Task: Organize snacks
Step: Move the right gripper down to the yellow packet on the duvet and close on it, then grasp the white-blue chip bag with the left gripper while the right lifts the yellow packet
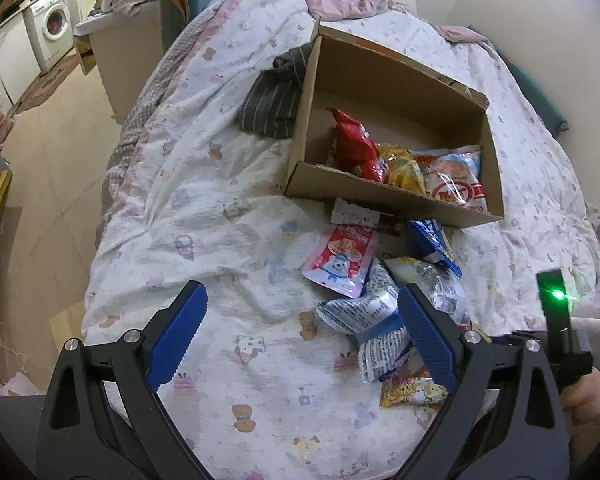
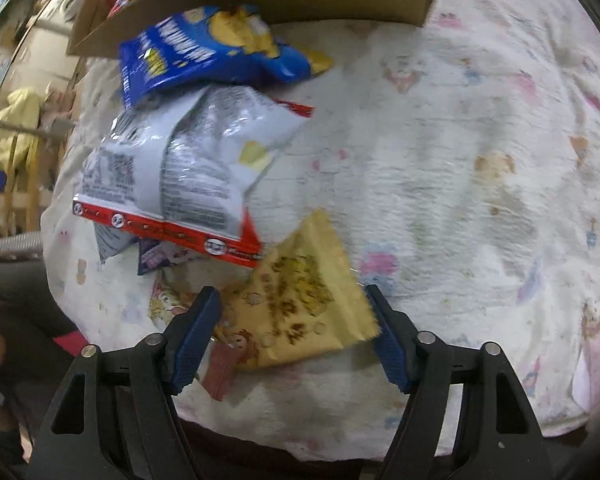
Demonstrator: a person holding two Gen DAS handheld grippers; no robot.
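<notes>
A cardboard box [image 1: 396, 196] lies on the bed and holds a red packet [image 1: 356, 140], a yellow packet [image 1: 404, 168] and a clear red-and-white packet [image 1: 456, 180]. In front of it lie loose snacks: a pink packet [image 1: 340, 260], a blue packet [image 2: 204, 48] and a silver packet with a red edge [image 2: 188, 160]. My left gripper [image 1: 302, 296] is open above the quilt, its right finger over a silver packet [image 1: 364, 308]. My right gripper [image 2: 292, 294] points down, open, with a flat yellow packet [image 2: 300, 300] lying between its fingers; no clear squeeze shows.
A grey striped cloth [image 1: 272, 100] lies against the box's left wall. The bed's left edge drops to a tiled floor [image 1: 48, 184], with a washing machine [image 1: 52, 24] far off. A hand [image 1: 584, 396] holds a black handle with a green light [image 1: 556, 296] at the right.
</notes>
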